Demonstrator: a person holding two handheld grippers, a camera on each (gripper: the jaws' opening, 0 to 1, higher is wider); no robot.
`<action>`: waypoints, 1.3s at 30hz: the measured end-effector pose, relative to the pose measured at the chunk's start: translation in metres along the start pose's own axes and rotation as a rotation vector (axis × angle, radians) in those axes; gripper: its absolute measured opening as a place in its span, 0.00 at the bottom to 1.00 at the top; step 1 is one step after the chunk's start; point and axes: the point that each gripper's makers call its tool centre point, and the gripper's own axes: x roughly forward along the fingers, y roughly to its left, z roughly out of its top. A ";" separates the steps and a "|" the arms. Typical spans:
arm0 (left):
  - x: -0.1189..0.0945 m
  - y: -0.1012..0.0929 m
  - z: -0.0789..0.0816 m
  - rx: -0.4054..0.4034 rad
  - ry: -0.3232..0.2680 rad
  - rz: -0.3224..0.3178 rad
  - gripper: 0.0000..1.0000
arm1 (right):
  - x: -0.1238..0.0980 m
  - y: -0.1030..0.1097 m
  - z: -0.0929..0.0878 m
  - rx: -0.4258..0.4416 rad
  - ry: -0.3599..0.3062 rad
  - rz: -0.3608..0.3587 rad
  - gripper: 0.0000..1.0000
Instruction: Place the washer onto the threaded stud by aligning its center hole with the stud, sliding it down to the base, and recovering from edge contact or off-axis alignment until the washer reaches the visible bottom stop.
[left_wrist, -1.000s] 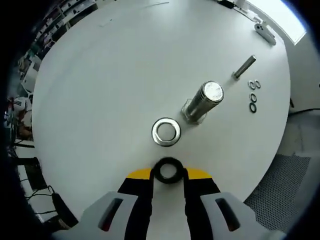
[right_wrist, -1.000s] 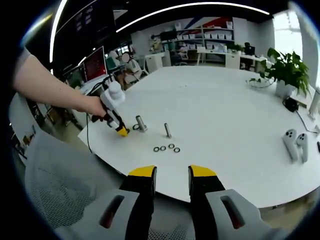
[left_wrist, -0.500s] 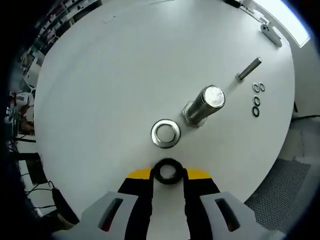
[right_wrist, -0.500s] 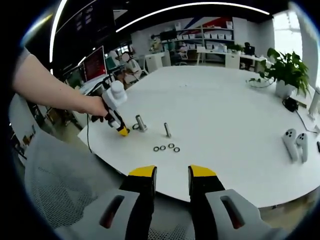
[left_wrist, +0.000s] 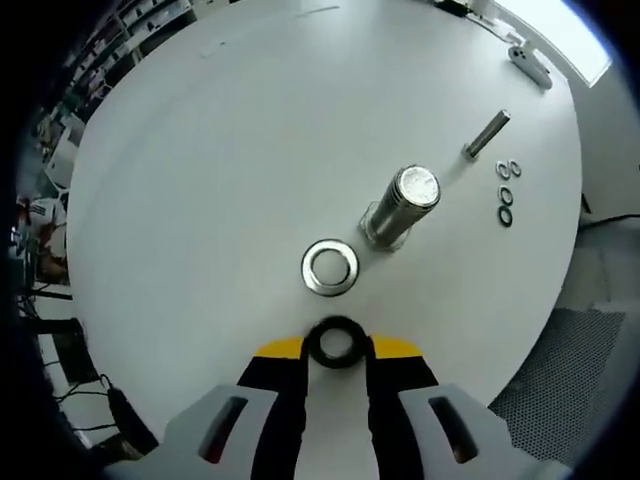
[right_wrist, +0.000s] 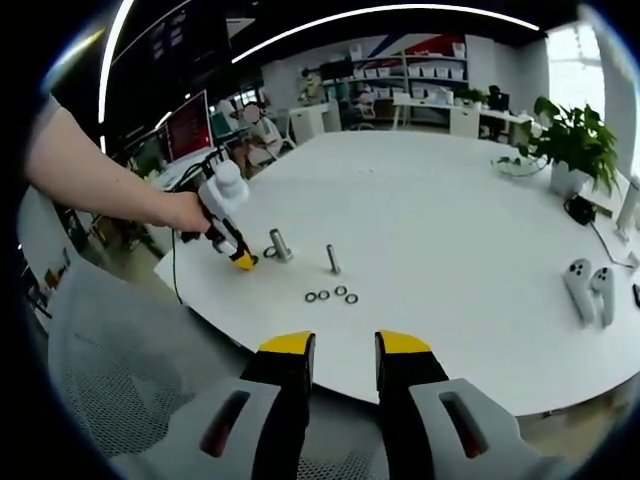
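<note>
1. The black washer (left_wrist: 336, 342) is pinched edge-on between the tips of the left gripper (left_wrist: 336, 348), hole facing the camera. It looks like a small, light, stiff ring, probably rubbery or coated metal. I'd guess it's easy to tilt if squeezed off-centre, so a rim hold like this seems right.
2. Its flat face lies roughly parallel to the white table (left_wrist: 220, 150), hole axis pointing down at it.
3. Just ahead lies a bigger silver washer (left_wrist: 331, 267), flat on the table.
4. Beyond that stands the threaded stud (left_wrist: 401, 205), upright, long axis vertical, so the washer has to go up and over its top.
5. Further out: a thin bolt (left_wrist: 487, 133) and small dark rings (left_wrist: 505, 193).
6. The right gripper (right_wrist: 340, 352) hangs off the table edge, jaws slightly apart, holding nothing.
</note>
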 end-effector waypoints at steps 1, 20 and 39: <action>0.000 0.000 0.000 0.003 0.000 0.000 0.20 | 0.000 0.000 0.000 0.000 0.000 0.001 0.26; -0.028 -0.001 0.019 0.055 -0.061 -0.022 0.19 | 0.001 0.001 -0.002 -0.004 0.013 0.005 0.26; -0.067 -0.029 0.075 0.159 -0.159 -0.057 0.20 | 0.001 0.005 -0.002 -0.009 0.009 0.024 0.26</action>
